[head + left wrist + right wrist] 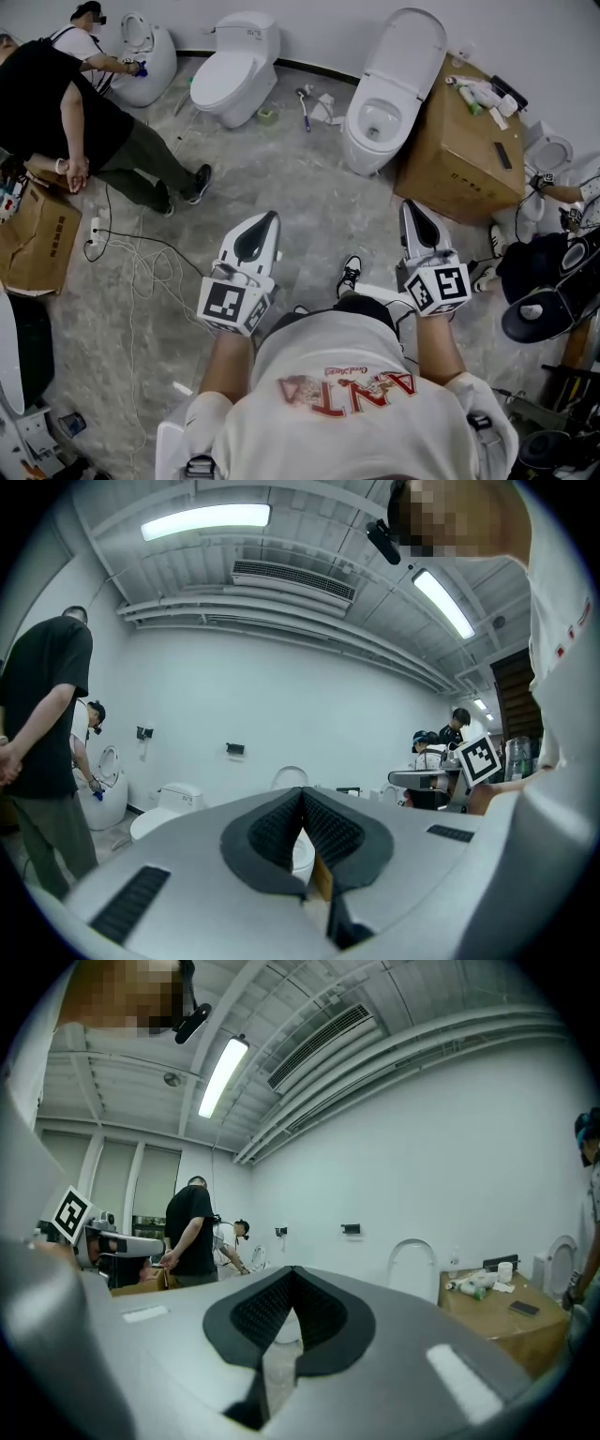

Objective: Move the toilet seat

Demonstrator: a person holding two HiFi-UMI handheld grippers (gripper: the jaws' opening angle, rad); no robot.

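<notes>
A white toilet (pixel 361 141) stands ahead of me on the grey floor. Its lid (pixel 406 54) is raised against the wall and the seat ring (pixel 379 101) lies round the bowl. My left gripper (pixel 273 217) is held in the air well short of the toilet, jaws shut and empty. My right gripper (pixel 409 205) is beside it, also shut on nothing, pointing toward the toilet. In the left gripper view the shut gripper (pixel 302 793) faces the raised lid (pixel 290 775). The right gripper view shows the shut gripper (pixel 292 1273) with the lid (pixel 412 1265) off to the right.
A cardboard box (pixel 464 150) with bottles on top stands right of the toilet. A second toilet (pixel 234 70) and a toilet brush (pixel 305 101) are to its left. A person in black (pixel 80 127) stands at left near loose cables (pixel 141 272). A black bag (pixel 539 281) lies at right.
</notes>
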